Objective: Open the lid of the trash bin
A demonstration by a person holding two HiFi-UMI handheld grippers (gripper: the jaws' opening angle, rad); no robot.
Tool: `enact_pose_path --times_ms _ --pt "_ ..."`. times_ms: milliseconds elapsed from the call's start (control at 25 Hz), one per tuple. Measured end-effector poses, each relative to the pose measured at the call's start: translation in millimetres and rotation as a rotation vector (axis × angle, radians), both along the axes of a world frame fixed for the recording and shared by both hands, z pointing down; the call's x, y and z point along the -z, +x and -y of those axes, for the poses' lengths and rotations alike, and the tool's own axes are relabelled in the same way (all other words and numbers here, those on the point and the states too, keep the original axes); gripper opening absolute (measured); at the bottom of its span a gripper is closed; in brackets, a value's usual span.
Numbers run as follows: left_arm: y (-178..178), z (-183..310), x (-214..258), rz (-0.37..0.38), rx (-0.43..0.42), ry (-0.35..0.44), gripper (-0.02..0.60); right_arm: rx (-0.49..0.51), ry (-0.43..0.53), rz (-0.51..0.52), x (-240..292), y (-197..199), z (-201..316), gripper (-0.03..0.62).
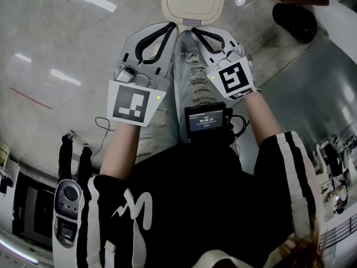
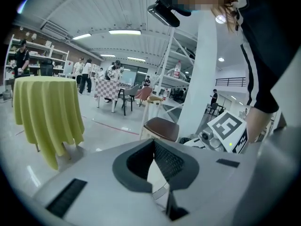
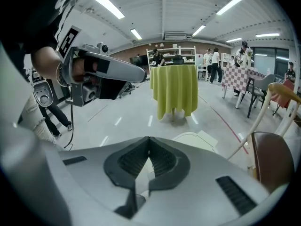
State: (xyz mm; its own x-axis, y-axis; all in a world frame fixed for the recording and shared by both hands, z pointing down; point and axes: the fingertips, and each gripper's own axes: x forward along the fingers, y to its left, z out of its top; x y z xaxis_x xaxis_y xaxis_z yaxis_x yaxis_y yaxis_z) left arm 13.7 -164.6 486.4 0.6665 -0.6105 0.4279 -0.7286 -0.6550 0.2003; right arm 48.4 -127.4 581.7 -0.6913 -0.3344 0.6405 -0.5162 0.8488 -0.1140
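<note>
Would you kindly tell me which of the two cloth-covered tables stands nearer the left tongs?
The round table draped in plain yellow-green cloth; the table with the checked cloth stands much farther back, beside a dark chair.

Head view looks steeply down; gripper views, along their jaws, share the draped table (image 2: 44, 112) (image 3: 175, 91).

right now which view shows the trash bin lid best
The head view: it looks down on the trash bin lid, nearly whole, ahead of the left claw and right claw. The right gripper view shows only a corner past its jaws; the left gripper view, at most a pale sliver.
</note>
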Motion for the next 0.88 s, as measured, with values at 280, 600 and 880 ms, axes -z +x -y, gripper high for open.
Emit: enact_pose_path --times_ms 280,600,880 --pt "1 5 -15 0.015 0.025 -0.075 0.009 0.007 -0.015 -0.022 -10 -3 1 0.011" --pt "-1 11 -24 0.02 0.049 -0.098 0.009 -0.063 -0.083 -0.015 -27 -4 6 0.011" --pt "-4 18 -40 0.028 0.069 -0.084 0.009 -0.064 -0.099 -0.068 -50 -3 8 0.011"
